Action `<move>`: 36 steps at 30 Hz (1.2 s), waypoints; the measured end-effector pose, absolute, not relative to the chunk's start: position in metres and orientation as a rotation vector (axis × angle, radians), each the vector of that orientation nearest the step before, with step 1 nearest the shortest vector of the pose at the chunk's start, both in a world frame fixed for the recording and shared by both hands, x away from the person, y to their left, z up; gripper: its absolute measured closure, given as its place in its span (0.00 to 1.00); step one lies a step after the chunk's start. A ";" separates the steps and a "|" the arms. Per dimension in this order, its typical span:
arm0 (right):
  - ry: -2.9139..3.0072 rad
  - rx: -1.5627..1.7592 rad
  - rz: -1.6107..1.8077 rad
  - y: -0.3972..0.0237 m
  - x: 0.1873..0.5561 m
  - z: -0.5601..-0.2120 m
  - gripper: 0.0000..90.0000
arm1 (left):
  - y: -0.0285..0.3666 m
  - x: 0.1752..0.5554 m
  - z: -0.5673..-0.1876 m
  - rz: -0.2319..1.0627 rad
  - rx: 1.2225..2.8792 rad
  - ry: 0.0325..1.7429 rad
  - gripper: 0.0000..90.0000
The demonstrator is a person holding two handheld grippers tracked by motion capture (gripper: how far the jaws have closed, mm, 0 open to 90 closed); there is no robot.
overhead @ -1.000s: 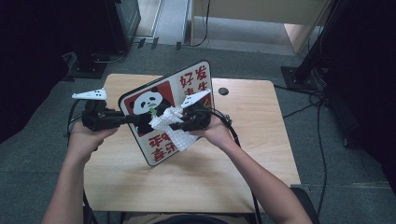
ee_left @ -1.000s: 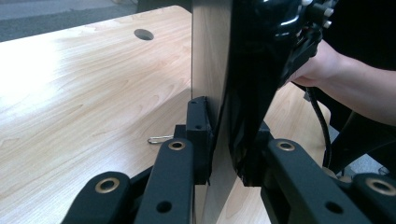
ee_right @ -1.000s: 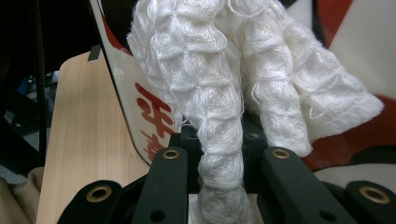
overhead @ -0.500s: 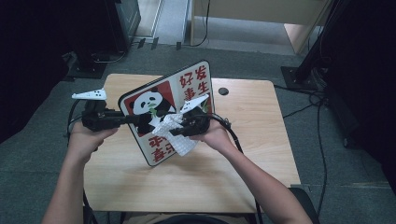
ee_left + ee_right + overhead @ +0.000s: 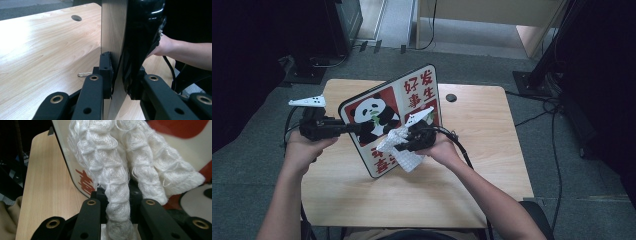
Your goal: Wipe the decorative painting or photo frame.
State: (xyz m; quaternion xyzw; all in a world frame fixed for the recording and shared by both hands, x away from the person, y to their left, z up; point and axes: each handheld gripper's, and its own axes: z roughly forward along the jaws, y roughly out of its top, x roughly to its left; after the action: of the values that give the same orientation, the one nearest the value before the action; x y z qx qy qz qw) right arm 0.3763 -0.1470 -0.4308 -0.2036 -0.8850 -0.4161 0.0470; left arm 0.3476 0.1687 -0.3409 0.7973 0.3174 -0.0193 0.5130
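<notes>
A board (image 5: 414,95) printed with a panda and red characters stands tilted above the wooden table (image 5: 482,150). My left gripper (image 5: 354,127) is shut on the board's left edge; in the left gripper view its pads (image 5: 106,72) clamp the thin board (image 5: 110,37) edge-on, around my left gripper (image 5: 120,75). My right gripper (image 5: 404,145) is shut on a white knitted cloth (image 5: 404,157), which lies against the board's lower front. In the right gripper view the cloth (image 5: 117,170) bunches out between the jaws of my right gripper (image 5: 117,197) and covers part of the board (image 5: 83,182).
A round cable hole (image 5: 451,97) sits at the table's far side, also the hole (image 5: 76,17). A paper clip (image 5: 83,74) lies on the tabletop behind the board. Cables (image 5: 557,115) trail on the floor at the right; dark equipment (image 5: 337,25) stands at the far left.
My right gripper has slid the cloth down the board's face, toward the lower edge. The left gripper and the board have stayed in place.
</notes>
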 end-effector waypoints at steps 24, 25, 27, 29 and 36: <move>-2.708 -0.610 -1.113 -0.143 0.371 -0.471 0.86 | 0.170 0.348 -0.341 -0.056 1.915 0.761 0.86; -2.704 -0.609 -1.106 -0.143 0.370 -0.472 0.86 | 0.170 0.348 -0.341 -0.057 1.913 0.762 0.86; -2.702 -0.606 -1.092 -0.143 0.371 -0.476 0.86 | 0.170 0.348 -0.342 -0.057 1.913 0.763 0.86; -2.709 -0.599 -1.086 -0.143 0.371 -0.477 0.86 | 0.170 0.348 -0.342 -0.057 1.912 0.763 0.86; -2.713 -0.596 -1.071 -0.142 0.371 -0.477 0.86 | 0.170 0.349 -0.342 -0.061 1.908 0.765 0.85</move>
State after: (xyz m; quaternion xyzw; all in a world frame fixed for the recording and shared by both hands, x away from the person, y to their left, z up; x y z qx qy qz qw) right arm 0.3712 -0.1423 -0.4767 -0.1996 -0.9082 -0.3587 0.0819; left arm 0.3486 0.1700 -0.3420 0.7945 0.3187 -0.0254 0.5162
